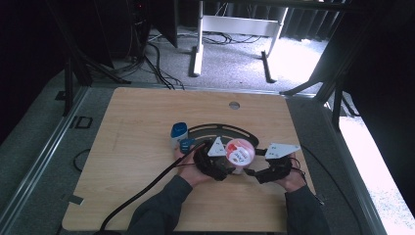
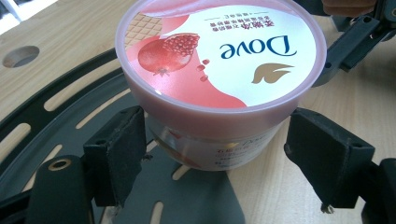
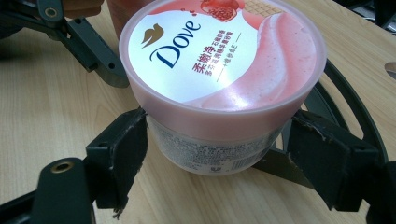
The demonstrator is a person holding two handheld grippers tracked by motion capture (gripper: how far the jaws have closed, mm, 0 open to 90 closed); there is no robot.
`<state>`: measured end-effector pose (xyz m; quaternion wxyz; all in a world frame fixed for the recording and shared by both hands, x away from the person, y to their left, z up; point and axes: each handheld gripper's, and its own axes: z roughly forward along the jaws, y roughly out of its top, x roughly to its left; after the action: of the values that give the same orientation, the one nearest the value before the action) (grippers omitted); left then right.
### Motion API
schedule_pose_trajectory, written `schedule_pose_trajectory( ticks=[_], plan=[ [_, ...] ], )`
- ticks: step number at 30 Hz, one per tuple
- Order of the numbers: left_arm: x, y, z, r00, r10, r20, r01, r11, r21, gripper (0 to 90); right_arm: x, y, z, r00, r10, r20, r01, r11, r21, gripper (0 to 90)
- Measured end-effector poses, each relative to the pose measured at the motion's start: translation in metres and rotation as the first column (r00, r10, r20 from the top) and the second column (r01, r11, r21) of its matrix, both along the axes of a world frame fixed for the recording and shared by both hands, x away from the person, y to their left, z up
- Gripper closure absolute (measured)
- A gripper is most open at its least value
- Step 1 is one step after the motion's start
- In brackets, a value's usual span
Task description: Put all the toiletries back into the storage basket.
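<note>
From the high view, the pink-lidded jar [image 1: 239,152] stands upright near the middle of the counter [image 1: 137,147], partly on a flat black slotted plate [image 1: 215,129], with the left gripper [image 1: 215,161] and the right gripper [image 1: 266,164] brought in from either side. Judging by this, the approach is done and the real work on the jar, whether lifting it or taking off its lid, is yet to come. A small blue-capped bottle [image 1: 179,134] stands just beside the left gripper, so there is little room on that side; the far half of the counter is free, and the near edge lies well behind the hands.

In the left gripper view, the jar [image 2: 219,65] sits between the spread jaws; the left pad [image 2: 123,149] looks to be touching or nearly touching the wall under the lid, the other pad [image 2: 327,154] stands just off it. No firm grip yet, as I read it.

In the right gripper view, the jar [image 3: 224,70] again sits between parted jaws: one pad [image 3: 121,154] at the wall, the other pad [image 3: 327,158] just clear. The lid is on.
</note>
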<state>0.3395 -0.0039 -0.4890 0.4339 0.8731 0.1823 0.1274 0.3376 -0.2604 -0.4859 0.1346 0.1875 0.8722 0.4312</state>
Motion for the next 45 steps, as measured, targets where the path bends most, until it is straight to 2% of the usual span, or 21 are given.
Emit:
schedule_pose_trajectory(
  ticks=[8, 13, 18, 23, 36, 45],
  plan=[
    [0.008, -0.007, 0.003, 1.0, 0.0, 0.004, 0.0, 0.9996, 0.029, 20.6, 0.007, -0.003, 0.0, 1.0, -0.007, 0.004, 0.007, 1.0, -0.008, 20.2],
    [0.013, -0.014, 0.008, 0.9998, 0.0, 0.02, -0.001, 0.9984, 0.056, 20.0, 0.012, -0.007, 0.001, 0.9998, -0.018, 0.007, 0.018, 1.0, -0.009, 20.2],
    [0.017, -0.019, 0.01, 0.9998, 0.009, 0.02, -0.01, 0.9991, 0.041, 19.1, 0.015, -0.012, 0.004, 0.9996, -0.028, 0.008, 0.028, 1.0, 0.002, 20.2],
    [0.019, -0.024, 0.008, 0.9996, 0.022, 0.016, -0.023, 0.9991, 0.035, 18.8, 0.018, -0.015, 0.005, 0.9995, -0.029, 0.01, 0.029, 1.0, -0.011, 19.8],
    [0.025, -0.034, 0.007, 0.9963, 0.082, 0.024, -0.083, 0.995, 0.056, 17.6, 0.032, -0.018, 0.003, 0.9995, -0.031, 0.001, 0.031, 0.999, -0.024, 19.4],
    [0.029, -0.04, 0.006, 0.9929, 0.117, 0.019, -0.118, 0.9918, 0.049, 17.6, 0.042, -0.02, 0.004, 0.9996, -0.028, -0.005, 0.028, 0.999, -0.032, 19.4]
  ],
)
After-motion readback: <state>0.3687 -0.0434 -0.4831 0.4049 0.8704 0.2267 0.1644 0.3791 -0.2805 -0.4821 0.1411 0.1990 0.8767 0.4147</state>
